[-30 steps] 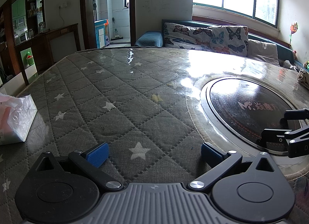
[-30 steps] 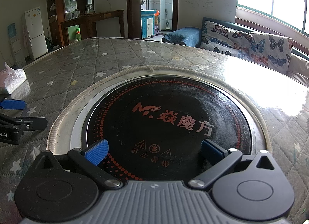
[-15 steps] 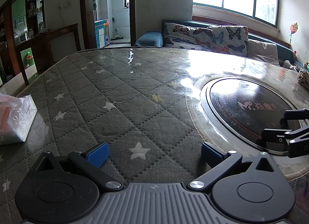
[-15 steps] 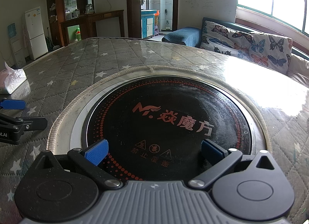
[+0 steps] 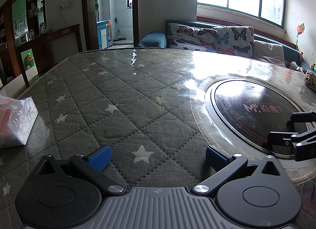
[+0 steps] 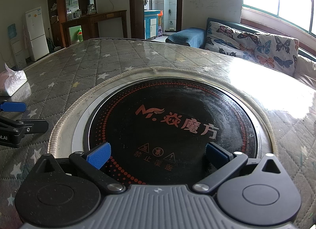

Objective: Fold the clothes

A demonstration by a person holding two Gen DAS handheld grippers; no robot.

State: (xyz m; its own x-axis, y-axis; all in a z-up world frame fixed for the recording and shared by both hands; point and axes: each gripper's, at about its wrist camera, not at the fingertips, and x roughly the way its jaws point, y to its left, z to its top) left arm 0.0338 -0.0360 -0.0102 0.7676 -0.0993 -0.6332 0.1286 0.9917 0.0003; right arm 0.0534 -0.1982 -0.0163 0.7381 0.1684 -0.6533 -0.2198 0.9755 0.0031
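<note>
Currently, both grippers are idling with nothing between their blue fingers [image 5: 99,157]. The left gripper [image 5: 158,155] is hovering, fingers spread wide, over the quilted star-patterned worktop [image 5: 118,98]. The right gripper [image 6: 158,155], equally wide open, is pointing over the round black cooktop [image 6: 171,122] set into that surface. A tissue pack [image 5: 15,122] is lying at the left edge, and a butterfly-print sofa [image 5: 213,37] is standing beyond. No garment is showing clearly in either view; a crumpled patterned item [image 5: 310,78] at the far right cannot be identified. By this evidence, folding is not yet starting: locating and gripping clothing is remaining entirely.
</note>
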